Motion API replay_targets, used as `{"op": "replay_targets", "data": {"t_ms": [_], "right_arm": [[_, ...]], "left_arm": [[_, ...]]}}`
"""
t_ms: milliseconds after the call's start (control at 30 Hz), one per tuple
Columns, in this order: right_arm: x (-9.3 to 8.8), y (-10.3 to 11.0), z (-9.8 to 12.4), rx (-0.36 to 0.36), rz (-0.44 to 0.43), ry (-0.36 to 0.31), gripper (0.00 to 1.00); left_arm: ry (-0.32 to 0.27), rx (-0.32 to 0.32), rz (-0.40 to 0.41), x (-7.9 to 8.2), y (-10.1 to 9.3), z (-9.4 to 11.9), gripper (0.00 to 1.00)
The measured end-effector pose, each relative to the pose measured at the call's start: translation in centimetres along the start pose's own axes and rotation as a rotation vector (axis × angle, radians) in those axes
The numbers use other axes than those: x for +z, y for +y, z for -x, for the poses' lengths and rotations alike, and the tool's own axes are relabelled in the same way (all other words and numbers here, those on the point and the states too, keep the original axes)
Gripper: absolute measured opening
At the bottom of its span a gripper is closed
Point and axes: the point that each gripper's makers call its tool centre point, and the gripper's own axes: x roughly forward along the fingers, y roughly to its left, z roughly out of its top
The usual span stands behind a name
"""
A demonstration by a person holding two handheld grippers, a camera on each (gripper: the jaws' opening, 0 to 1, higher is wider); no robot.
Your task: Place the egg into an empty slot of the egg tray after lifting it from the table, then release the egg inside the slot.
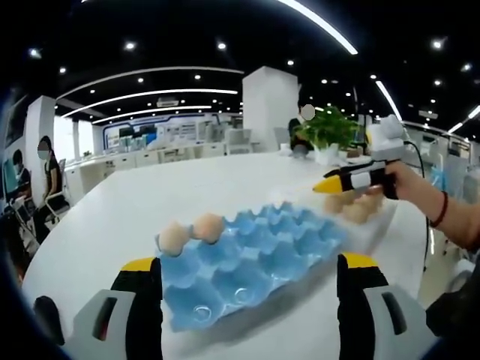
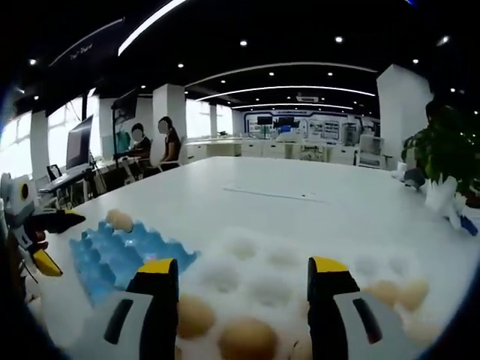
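A blue egg tray (image 1: 255, 255) lies on the white table, with two brown eggs (image 1: 191, 232) in its far left corner. My left gripper (image 1: 247, 262) stands open just before the tray's near edge, nothing between its jaws. To the right a hand holds my right gripper (image 1: 352, 180) over a white egg tray (image 1: 375, 225) that holds several brown eggs (image 1: 356, 208). In the right gripper view, my right gripper (image 2: 242, 266) is open above the white tray (image 2: 247, 259), with brown eggs (image 2: 247, 339) low between the jaws. The blue tray (image 2: 112, 259) and one egg (image 2: 118, 220) lie to the left.
The round white table (image 1: 187, 187) stretches far beyond both trays. A potted plant (image 1: 330, 131) stands at its far edge. People sit at desks (image 2: 150, 146) in the background. The left gripper (image 2: 37, 229) shows at the left edge beside the blue tray.
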Motion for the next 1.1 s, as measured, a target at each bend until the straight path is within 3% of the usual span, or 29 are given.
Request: {"op": "replay_targets", "data": {"t_ms": [467,700,1100], "right_arm": [[-0.1,-2.8,1.0,-0.075,-0.041,-0.006,0.67],[-0.5,-3.7,1.4,-0.111,-0.081,-0.001,0.58],[-1.8,-6.6,1.4,-0.247,-0.103,0.057,0.38]], "left_arm": [[0.002,0.0,-0.011,0.1,-0.4,0.1,0.99],[-0.014,-0.018,-0.018,0.3,-1.4,0.3,0.99],[-0.015,-0.022,-0.02,0.2,-1.9,0.6,0.99]]}}
